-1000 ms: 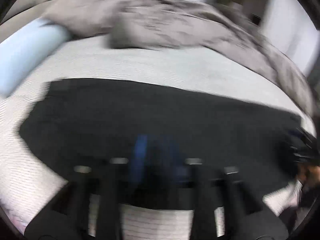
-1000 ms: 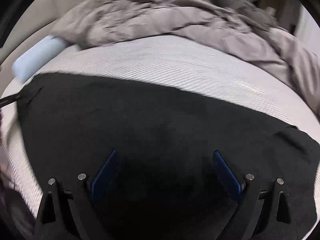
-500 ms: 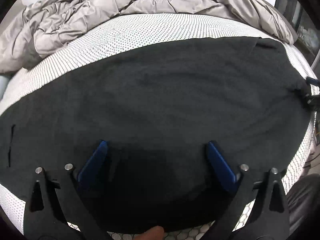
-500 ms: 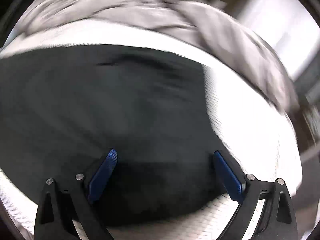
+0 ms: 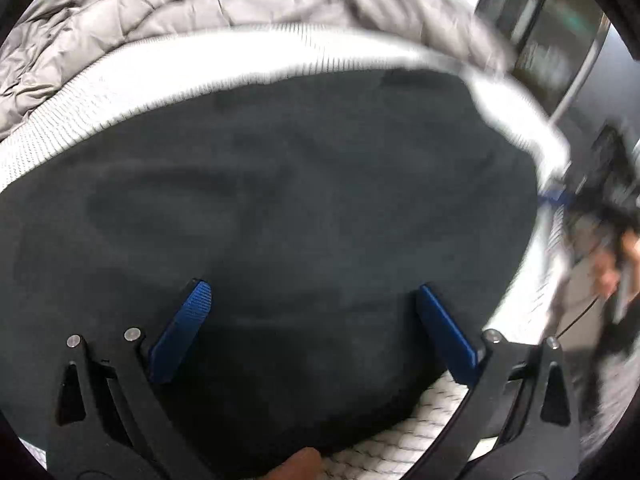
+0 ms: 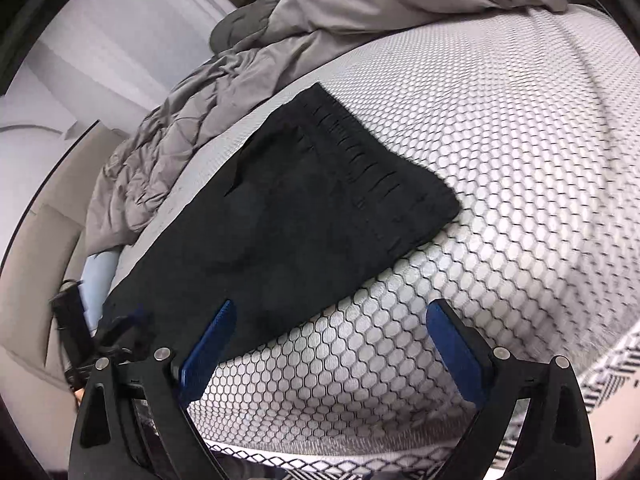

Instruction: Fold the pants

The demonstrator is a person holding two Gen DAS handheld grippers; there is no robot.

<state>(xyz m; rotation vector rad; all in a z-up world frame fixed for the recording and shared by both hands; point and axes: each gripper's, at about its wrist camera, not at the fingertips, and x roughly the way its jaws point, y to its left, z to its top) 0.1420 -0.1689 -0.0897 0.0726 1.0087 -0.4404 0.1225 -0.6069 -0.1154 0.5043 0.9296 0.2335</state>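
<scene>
While both jaws gape: one pants (image 6: 304, 216), one mattress (image 6: 500, 152).

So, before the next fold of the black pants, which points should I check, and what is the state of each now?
1. Left gripper open, holding nothing: ok.
2. Right gripper open, holding nothing: ok.
3. Black pants flat on the mattress: ok.
4. Waistband fully in view: ok.
5. Grey duvet apart from the pants: ok.
6. Leg ends aligned: cannot tell.
</scene>
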